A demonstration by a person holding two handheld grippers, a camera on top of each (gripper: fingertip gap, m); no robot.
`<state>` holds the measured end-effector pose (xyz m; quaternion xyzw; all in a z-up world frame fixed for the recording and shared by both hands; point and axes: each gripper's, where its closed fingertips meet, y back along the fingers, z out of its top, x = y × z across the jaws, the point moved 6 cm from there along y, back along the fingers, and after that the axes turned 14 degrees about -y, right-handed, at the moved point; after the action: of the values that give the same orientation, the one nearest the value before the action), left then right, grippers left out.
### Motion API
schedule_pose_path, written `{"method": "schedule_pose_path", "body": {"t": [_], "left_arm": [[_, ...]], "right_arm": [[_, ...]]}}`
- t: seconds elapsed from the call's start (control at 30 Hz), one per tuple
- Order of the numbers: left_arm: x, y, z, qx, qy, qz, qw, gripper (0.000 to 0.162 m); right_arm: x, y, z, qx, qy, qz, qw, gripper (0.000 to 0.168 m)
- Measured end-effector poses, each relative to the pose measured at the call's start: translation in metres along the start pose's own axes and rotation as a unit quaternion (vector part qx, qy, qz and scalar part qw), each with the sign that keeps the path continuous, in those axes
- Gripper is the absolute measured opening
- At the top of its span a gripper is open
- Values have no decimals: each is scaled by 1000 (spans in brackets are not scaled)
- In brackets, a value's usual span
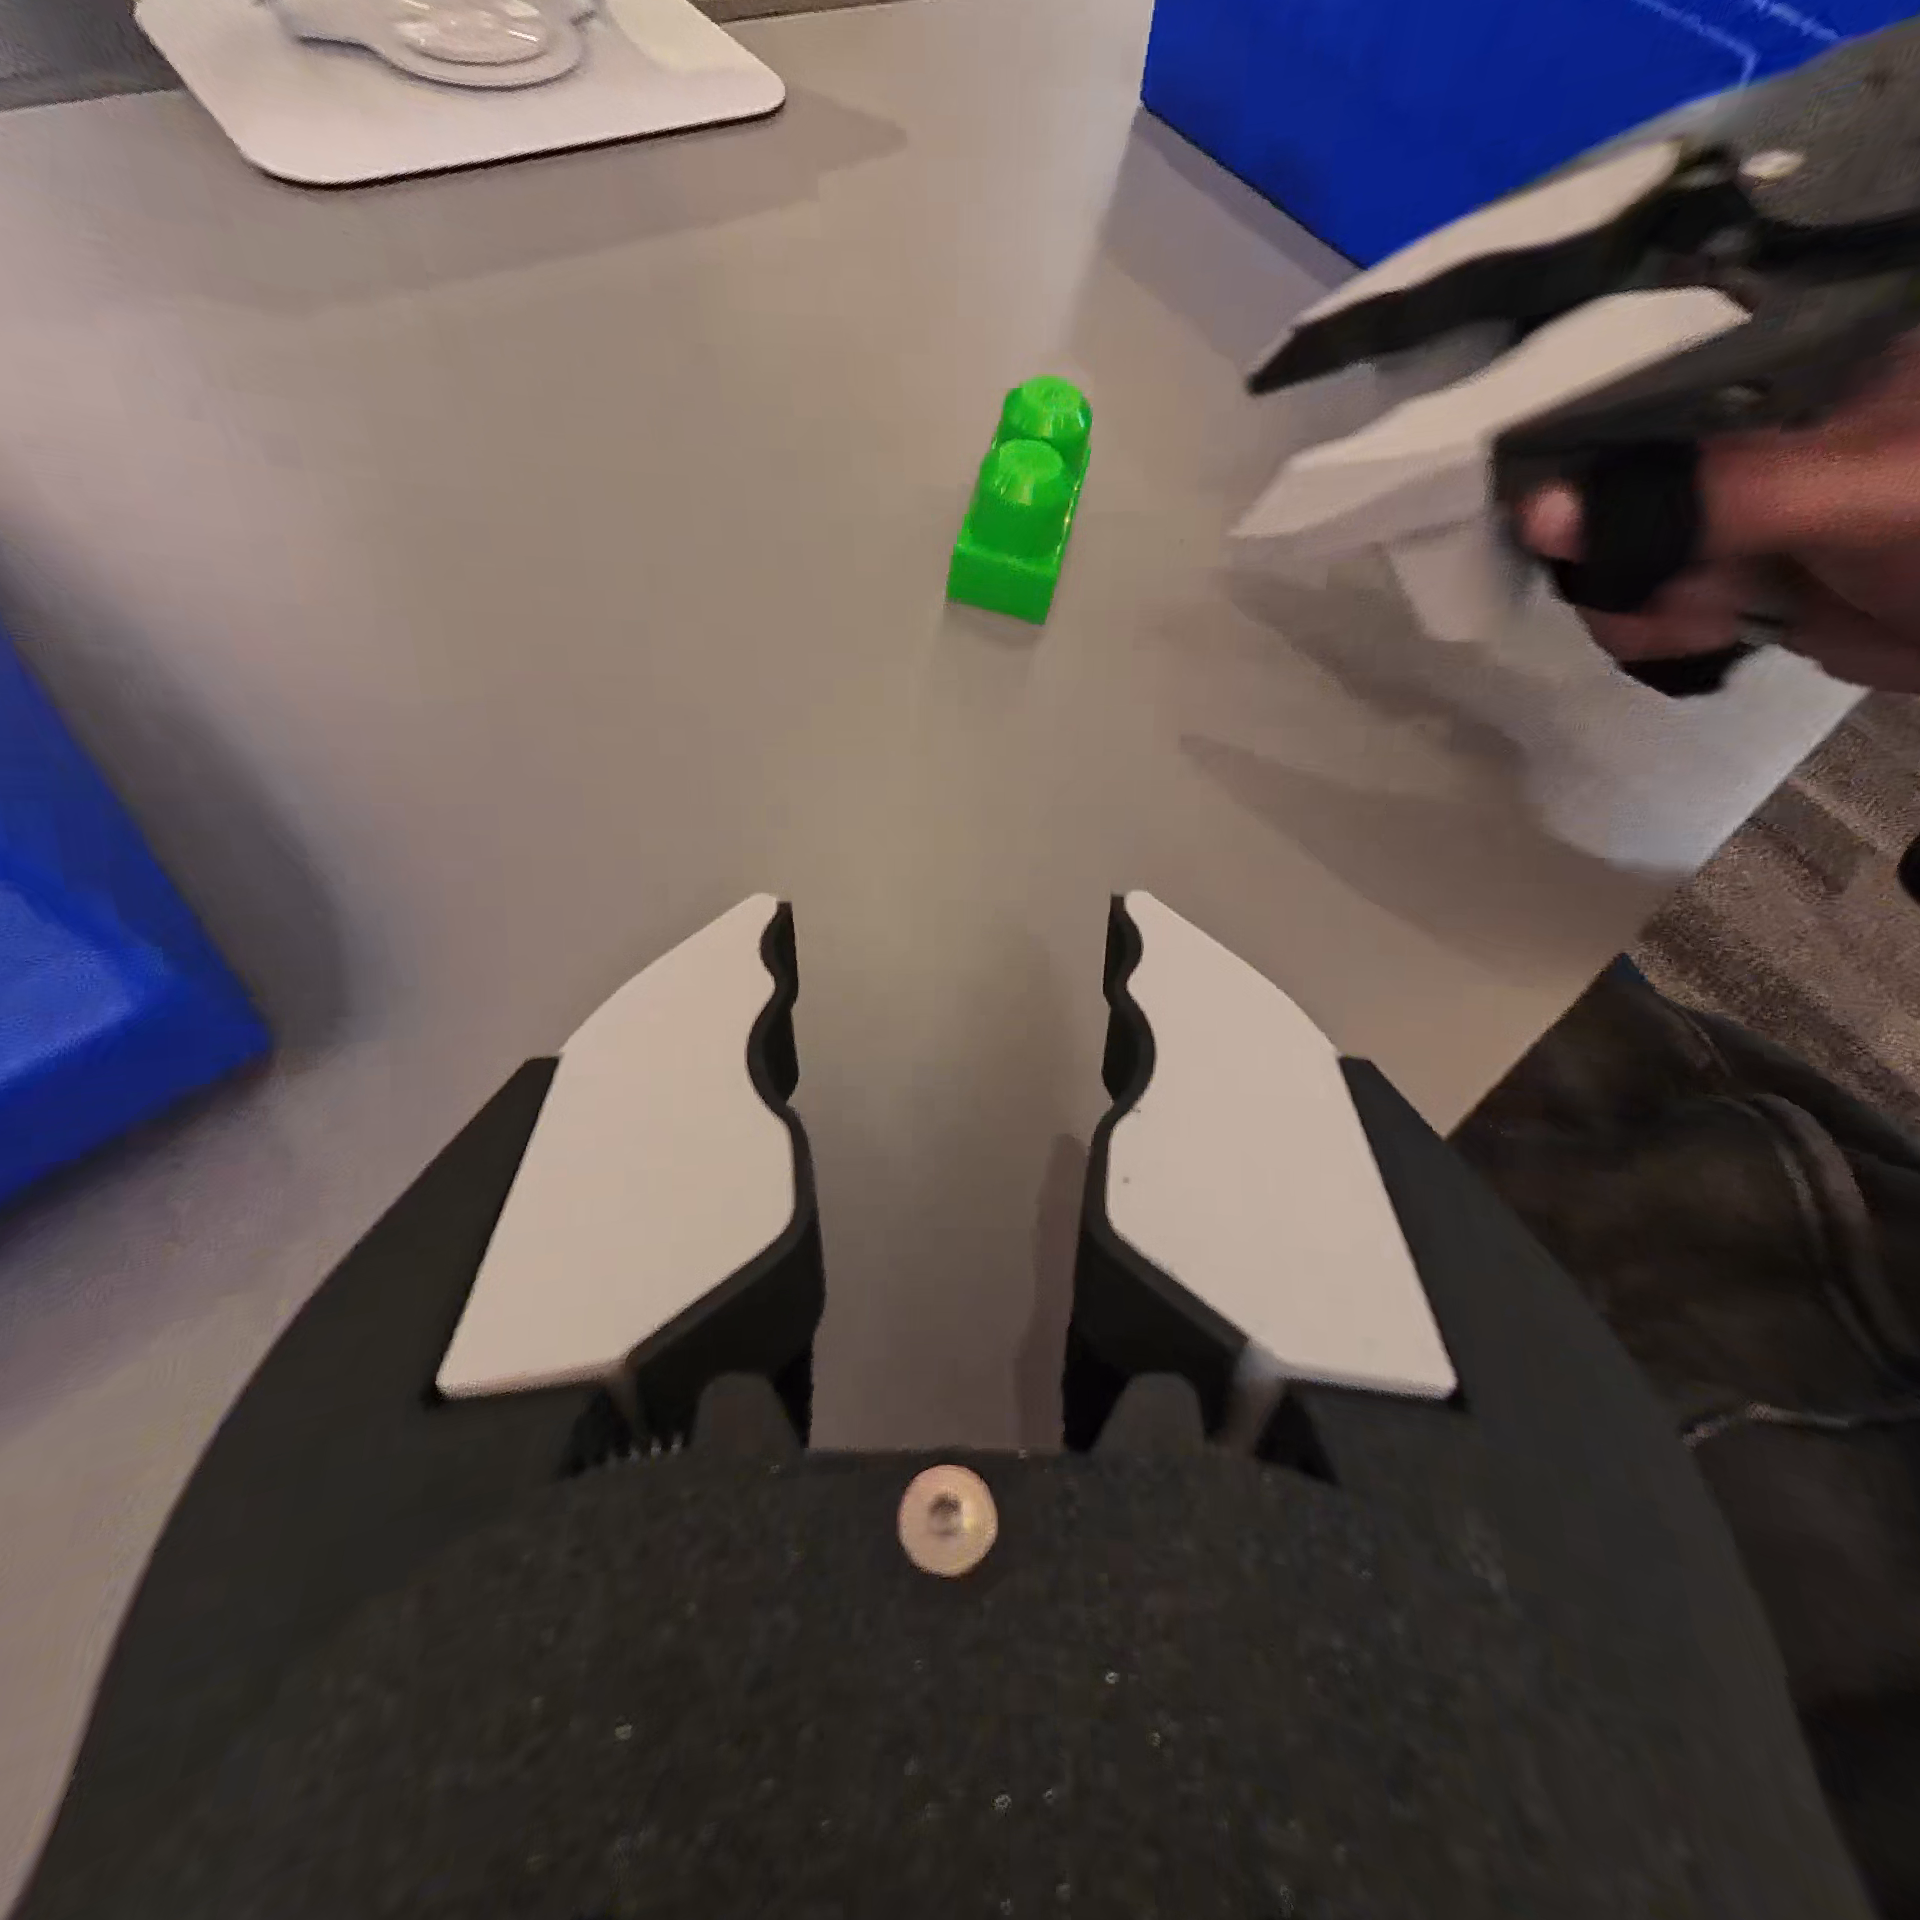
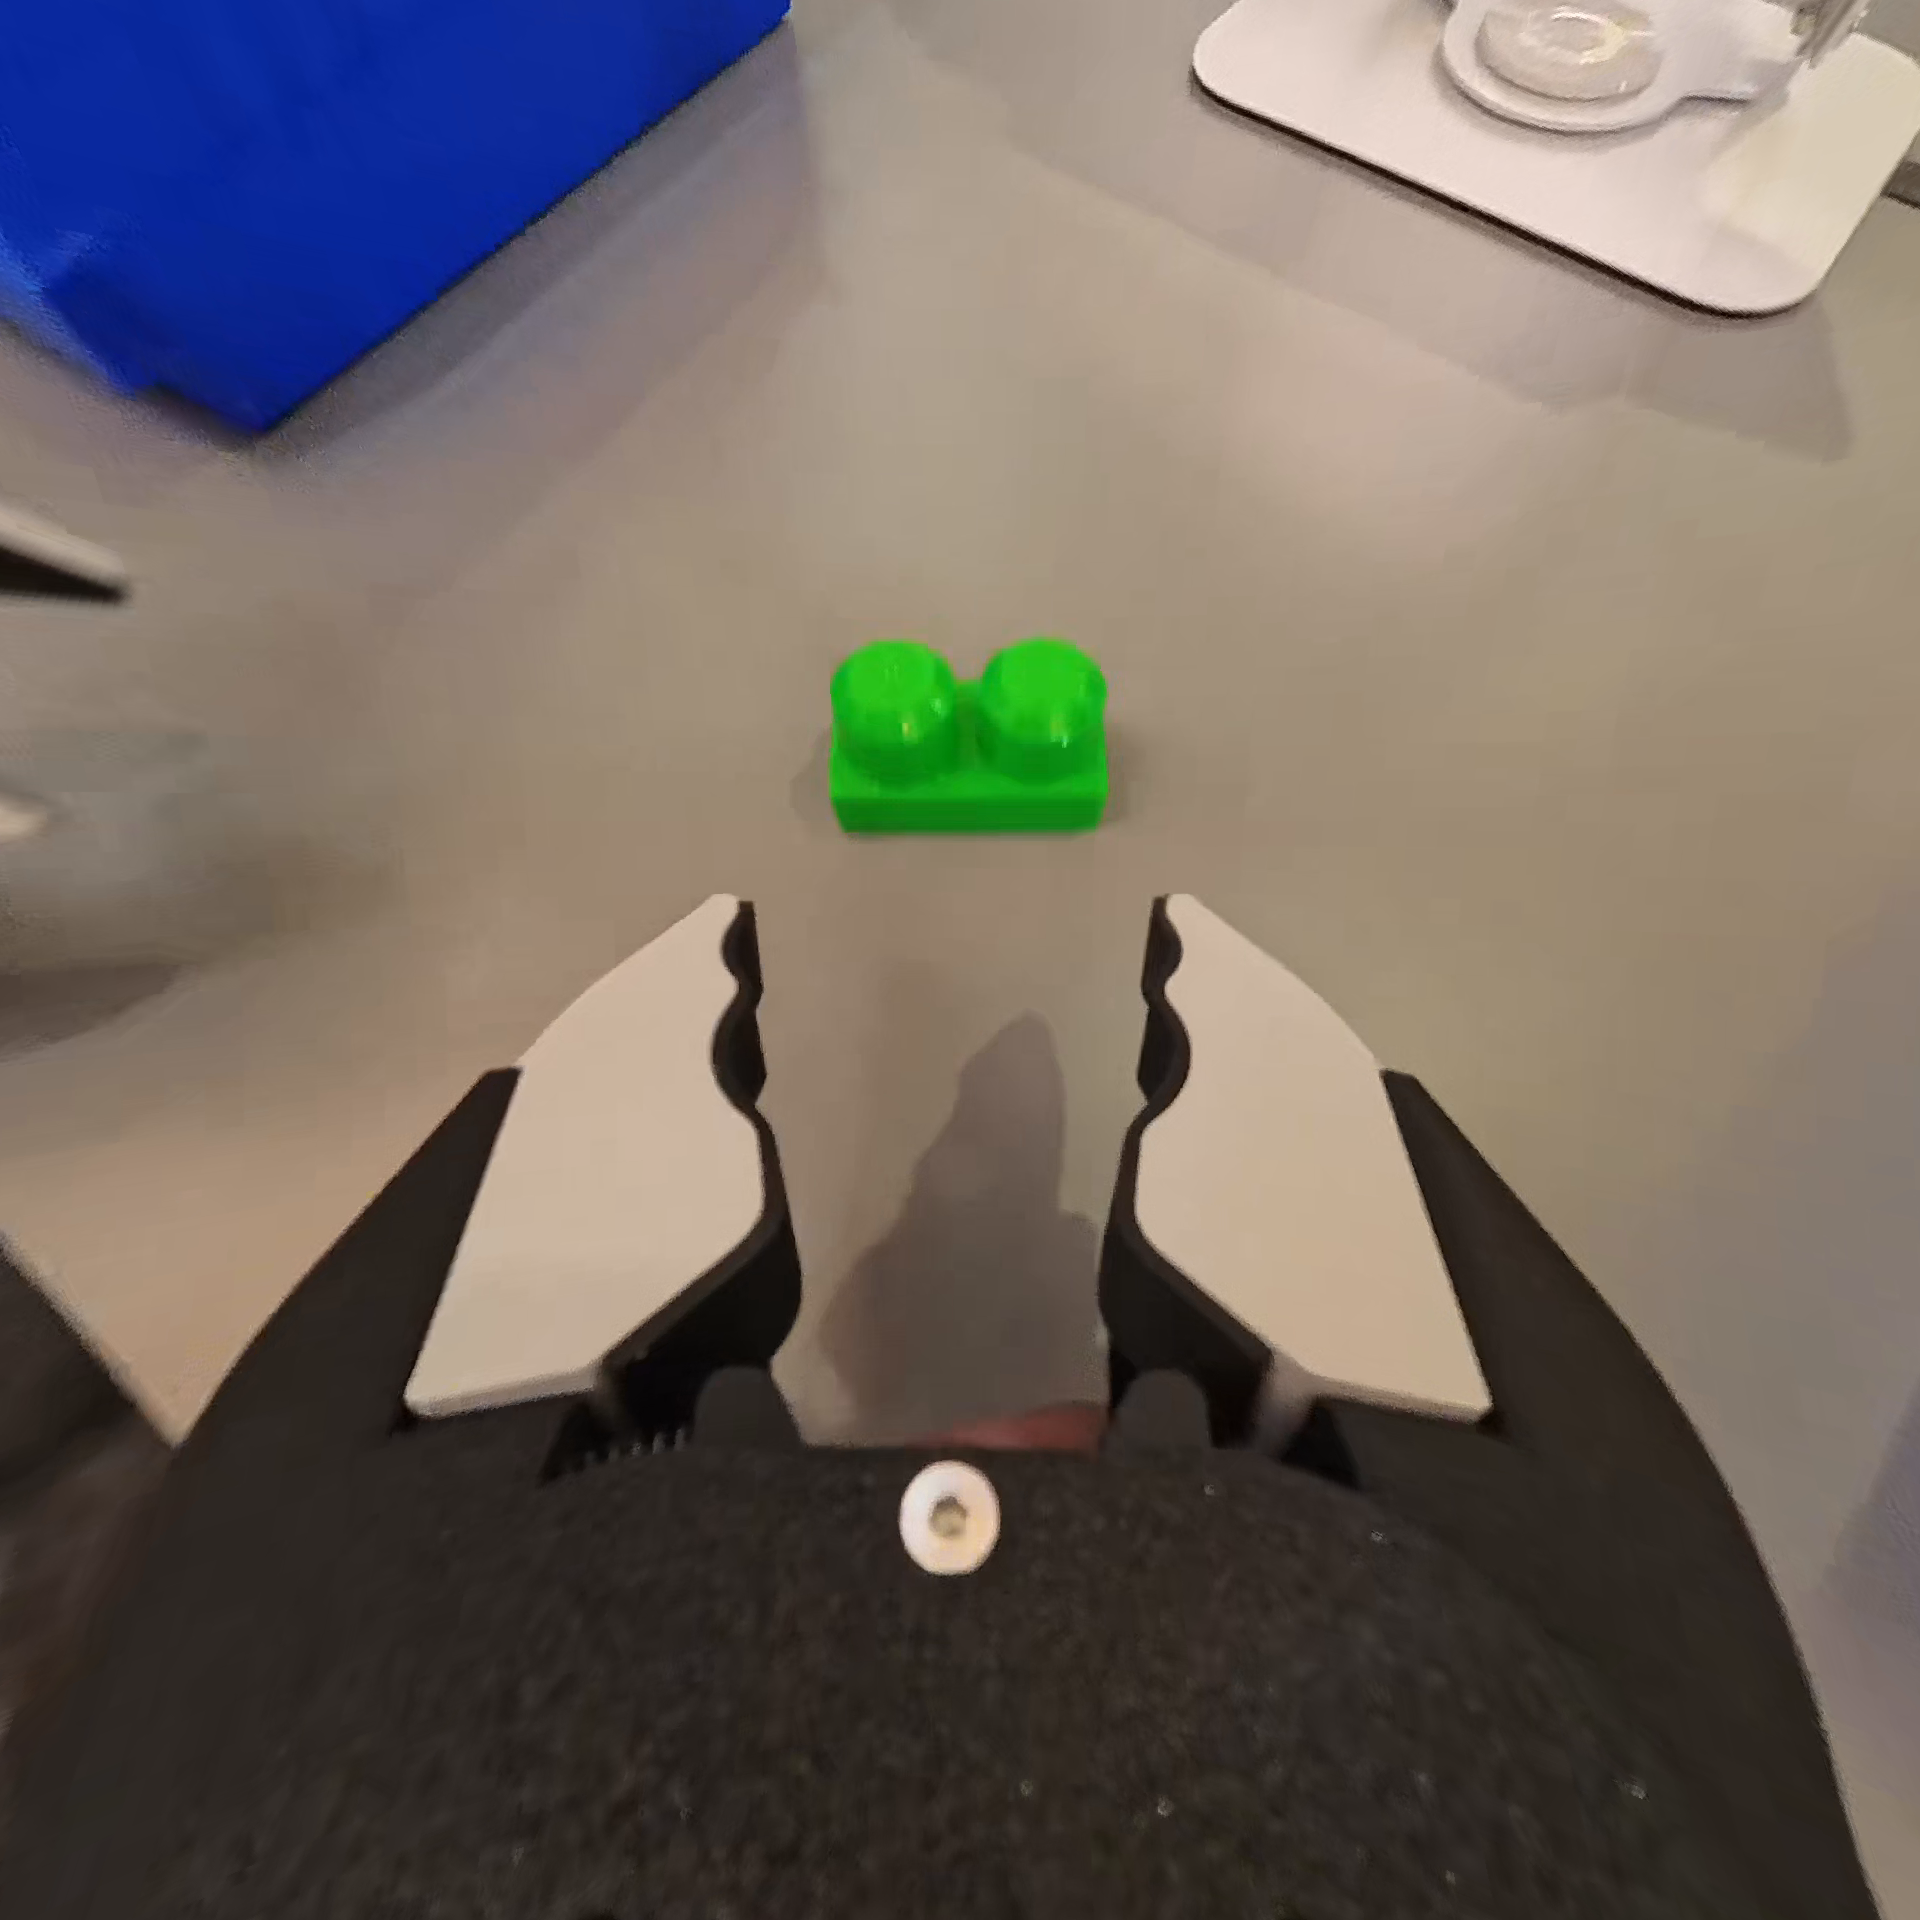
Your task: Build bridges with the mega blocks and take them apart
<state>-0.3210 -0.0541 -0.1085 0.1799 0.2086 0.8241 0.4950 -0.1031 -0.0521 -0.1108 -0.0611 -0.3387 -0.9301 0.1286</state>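
A green two-stud mega block [image 1: 1020, 502] lies studs up on the grey table [image 1: 520, 571]. In the right wrist view the block [image 2: 971, 738] sits just ahead of my right gripper [image 2: 951, 914], which is open and empty, its jaws apart. My left gripper [image 1: 945, 909] is open and empty, farther back from the block. The right gripper also shows in the left wrist view [image 1: 1247, 457], to the right of the block, held by a hand [image 1: 1766, 540].
A blue bin [image 1: 1455, 114] stands at the far right, another blue bin [image 1: 94, 987] at the left. A white mat [image 1: 468, 94] with a clear glass object [image 2: 1621, 62] lies at the back. The table's edge and carpet floor [image 1: 1787, 894] are at the right.
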Motion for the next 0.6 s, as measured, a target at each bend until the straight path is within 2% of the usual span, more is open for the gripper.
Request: {"method": "schedule_pose_path", "body": {"t": [0.27, 0.33, 0.37, 0.5, 0.6], "left_arm": [[0, 21, -12, -18, -1, -11, 1000, 53], [-1, 22, -18, -7, -12, -2, 1000, 52], [-1, 22, -20, -3, -17, 0, 1000, 51], [-3, 26, -19, -7, -23, -1, 1000, 49], [-1, 29, -18, -12, -24, 6, 1000, 49]], "right_arm": [[1, -70, 22, 46, -24, -29, 998, 84], [4, -79, 19, 71, -23, -14, 997, 73], [3, -79, 19, 72, -21, -21, 997, 72], [6, -52, 36, 29, 1, -1, 1000, 72], [-6, 4, 71, -43, 16, -16, 999, 72]]}}
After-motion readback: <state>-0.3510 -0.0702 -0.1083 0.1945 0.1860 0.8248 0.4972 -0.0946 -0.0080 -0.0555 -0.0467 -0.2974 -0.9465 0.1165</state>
